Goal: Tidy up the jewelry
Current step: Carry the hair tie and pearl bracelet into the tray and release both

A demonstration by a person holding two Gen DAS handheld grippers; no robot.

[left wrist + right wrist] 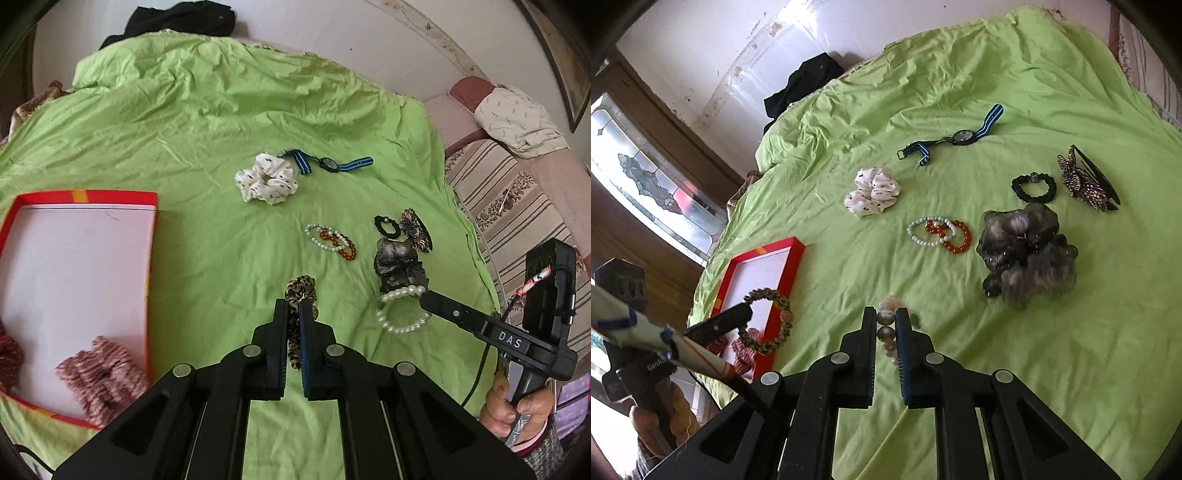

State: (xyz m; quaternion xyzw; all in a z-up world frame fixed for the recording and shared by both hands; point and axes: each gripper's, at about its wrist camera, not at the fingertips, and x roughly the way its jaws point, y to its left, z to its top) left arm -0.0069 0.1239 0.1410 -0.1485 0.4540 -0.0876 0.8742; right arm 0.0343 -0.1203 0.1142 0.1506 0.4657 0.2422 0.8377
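My left gripper (294,308) is shut on a leopard-print scrunchie (301,290) and holds it above the green sheet; in the right wrist view the scrunchie (768,325) hangs over the red box (792,258). My right gripper (885,317) is shut on a pearl bracelet (886,334); in the left wrist view the bracelet (402,314) lies by a grey scrunchie (397,264). The red box (147,236) with a white floor holds pink-red scrunchies (99,376). A white-and-amber bead bracelet pair (330,242), a white scrunchie (267,179) and a striped-band watch (328,164) lie on the sheet.
A black hair tie (1034,188) and a beaded hair clip (1086,181) lie at the right. Black cloth (177,20) sits at the far bed edge by the wall. A striped sofa with a cushion (517,122) stands to the right.
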